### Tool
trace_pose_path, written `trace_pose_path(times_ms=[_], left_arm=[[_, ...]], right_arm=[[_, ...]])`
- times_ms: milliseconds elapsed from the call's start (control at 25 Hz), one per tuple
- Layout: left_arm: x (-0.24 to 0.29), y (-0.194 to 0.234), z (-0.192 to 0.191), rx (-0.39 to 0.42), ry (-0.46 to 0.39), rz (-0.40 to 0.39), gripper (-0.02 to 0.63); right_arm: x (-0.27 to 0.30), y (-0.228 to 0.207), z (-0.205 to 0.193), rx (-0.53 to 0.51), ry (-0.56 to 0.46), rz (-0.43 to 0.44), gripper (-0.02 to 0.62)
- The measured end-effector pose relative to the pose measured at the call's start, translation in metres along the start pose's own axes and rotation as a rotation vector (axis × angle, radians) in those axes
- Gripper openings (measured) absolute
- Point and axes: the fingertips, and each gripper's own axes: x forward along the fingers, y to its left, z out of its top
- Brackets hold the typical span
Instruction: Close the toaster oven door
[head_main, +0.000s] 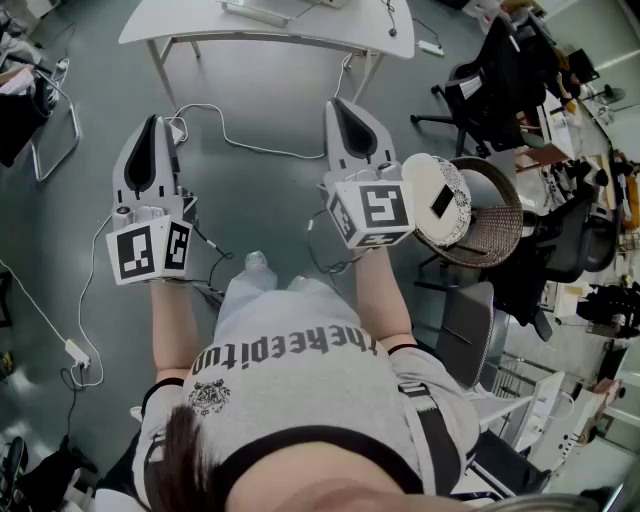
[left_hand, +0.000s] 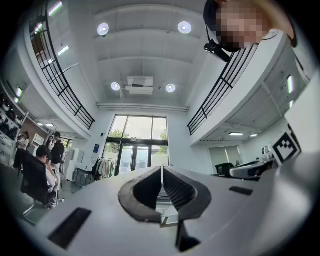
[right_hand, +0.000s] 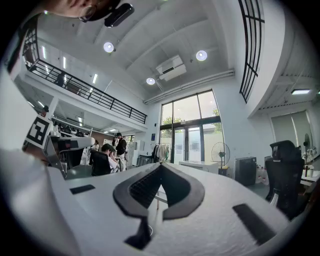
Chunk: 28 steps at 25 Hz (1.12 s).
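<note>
Grey floor (head_main: 260, 200) fills the head view, crossed by a white cable (head_main: 240, 140) that runs from 11 o'clock toward a white table (head_main: 200, 25) at 12 o'clock. A black chair (head_main: 495, 75) stands at 2 o'clock, and a round wicker stool (head_main: 495, 225) sits at 3 o'clock.

The person holds both grippers out over the floor, well apart from each other. The left gripper (head_main: 153, 120) is at 10 o'clock and the right gripper (head_main: 336, 104) at 12 o'clock, just beside the stool, both pointing toward 12 o'clock.

Its own view shows the left gripper (left_hand: 162, 168) with its jaws together at the tips and nothing between them. Behind it is a tall hall with a big window (left_hand: 140, 145) at 12 o'clock.

The right gripper (right_hand: 160, 165) also has its jaws closed on nothing, facing the same window (right_hand: 192, 135), with a fan (right_hand: 218, 150) at 3 o'clock.

No view shows the toaster oven.
</note>
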Motion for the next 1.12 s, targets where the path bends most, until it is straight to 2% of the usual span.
trace_pose_path(times_ms=[440, 720, 1120], left_arm=[[-0.004, -0.003, 0.009, -0.001, -0.003, 0.003, 0.012], [0.003, -0.001, 0.005, -0.005, -0.002, -0.009, 0.012], [0.033, 0.024, -0.006, -0.018, 0.004, -0.046, 0.012]], right_arm=[[-0.007, 0.001, 0.008, -0.005, 0.002, -0.001, 0.003], [-0.003, -0.004, 0.007, 0.019, -0.017, -0.03, 0.003], [0.032, 0.002, 0.002, 0.028, -0.012, -0.048, 0.003]])
